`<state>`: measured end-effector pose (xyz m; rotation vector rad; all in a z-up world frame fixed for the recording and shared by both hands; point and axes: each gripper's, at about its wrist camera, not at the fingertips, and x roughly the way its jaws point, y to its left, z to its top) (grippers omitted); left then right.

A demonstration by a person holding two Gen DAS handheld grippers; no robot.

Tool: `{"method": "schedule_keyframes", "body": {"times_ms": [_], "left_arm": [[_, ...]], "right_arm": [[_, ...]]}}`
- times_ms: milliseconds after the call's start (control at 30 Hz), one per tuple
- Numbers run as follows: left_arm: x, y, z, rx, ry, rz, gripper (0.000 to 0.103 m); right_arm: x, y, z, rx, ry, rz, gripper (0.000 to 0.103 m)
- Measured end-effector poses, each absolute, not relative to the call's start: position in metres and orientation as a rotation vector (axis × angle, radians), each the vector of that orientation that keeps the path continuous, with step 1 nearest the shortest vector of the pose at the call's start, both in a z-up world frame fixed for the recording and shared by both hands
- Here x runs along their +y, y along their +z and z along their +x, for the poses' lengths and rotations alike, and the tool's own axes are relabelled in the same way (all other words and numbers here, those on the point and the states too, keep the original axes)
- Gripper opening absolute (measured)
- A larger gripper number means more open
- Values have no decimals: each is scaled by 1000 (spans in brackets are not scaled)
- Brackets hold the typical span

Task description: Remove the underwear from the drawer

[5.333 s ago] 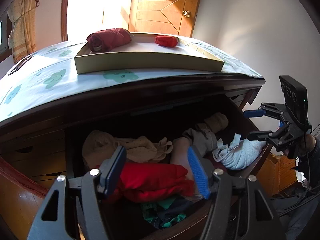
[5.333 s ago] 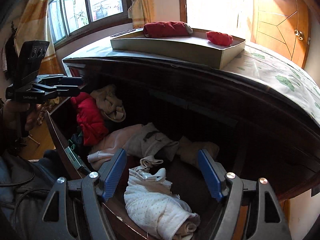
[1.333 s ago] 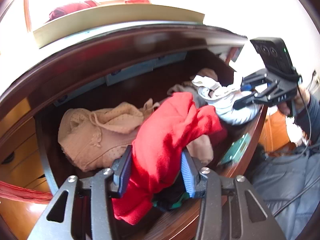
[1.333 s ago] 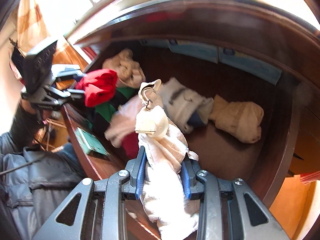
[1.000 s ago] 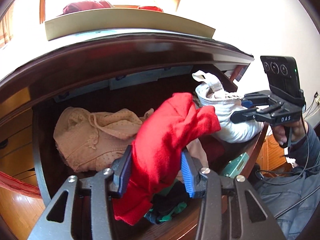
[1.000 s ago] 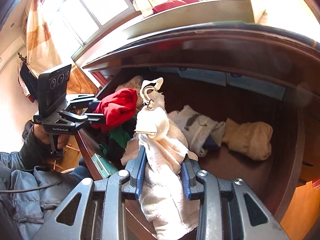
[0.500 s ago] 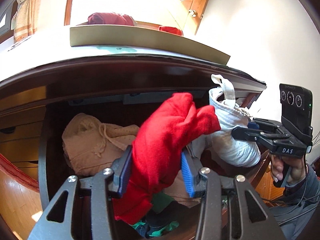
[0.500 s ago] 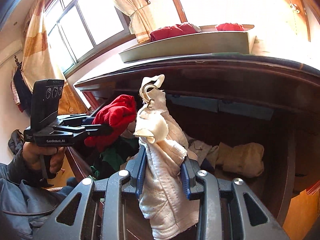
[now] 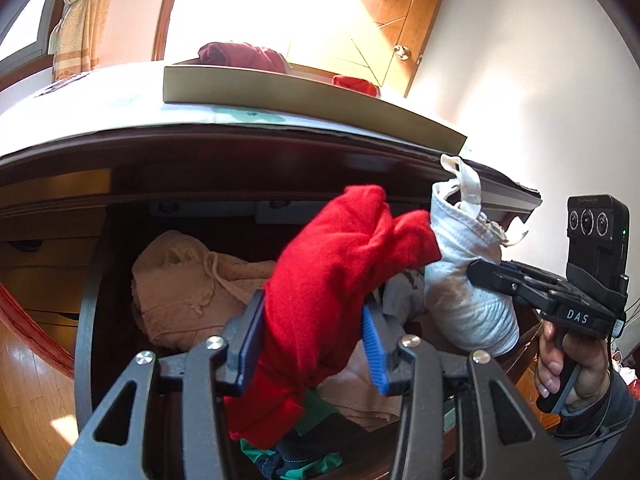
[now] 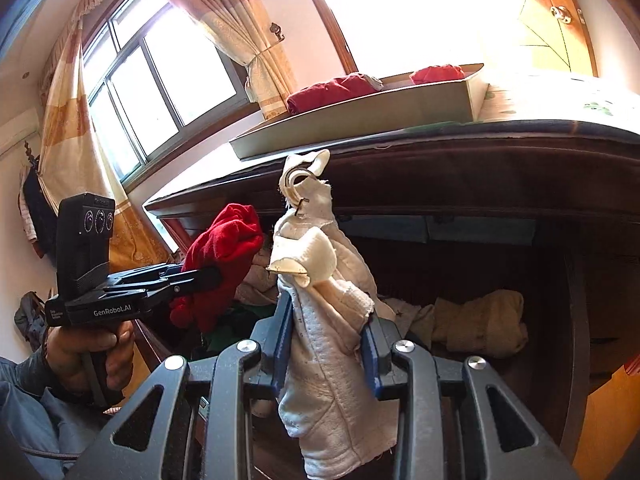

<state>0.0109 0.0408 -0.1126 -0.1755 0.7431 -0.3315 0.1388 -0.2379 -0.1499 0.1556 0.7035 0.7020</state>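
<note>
My left gripper point(image 9: 314, 342) is shut on a red piece of underwear point(image 9: 340, 272), which bulges up between the blue pads and hangs below them over the open dark wooden drawer point(image 9: 86, 320). My right gripper point(image 10: 326, 346) is shut on a white padded piece of underwear point(image 10: 328, 320) with a strap and a metal ring at its top. Each gripper shows in the other's view: the right gripper point(image 9: 486, 274) with the white piece point(image 9: 464, 280), the left gripper point(image 10: 202, 276) with the red piece point(image 10: 224, 248). Both pieces hang above the drawer front.
In the drawer lie a beige garment point(image 9: 180, 280), green and dark clothes point(image 9: 296, 460) and a tan bundle point(image 10: 480, 326). A shallow beige tray point(image 9: 280, 90) on the dresser top holds a dark red folded piece point(image 9: 240, 56) and a small red piece point(image 9: 356, 82). A person's hands point(image 10: 96, 348) grip the handles.
Both grippers have tilted upward, each still shut on its piece. The tray, window and door have come further into view and the drawer has sunk lower in both views.
</note>
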Motion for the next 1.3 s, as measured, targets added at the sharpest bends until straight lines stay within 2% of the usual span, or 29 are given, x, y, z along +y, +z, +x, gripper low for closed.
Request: {"method": "schedule_keyframes", "body": {"times_ms": [1300], "left_arm": [[42,-90,-8,626,-264,-134,43]], "right_arm": [[-238,-123,103,528,684,140,33]]}}
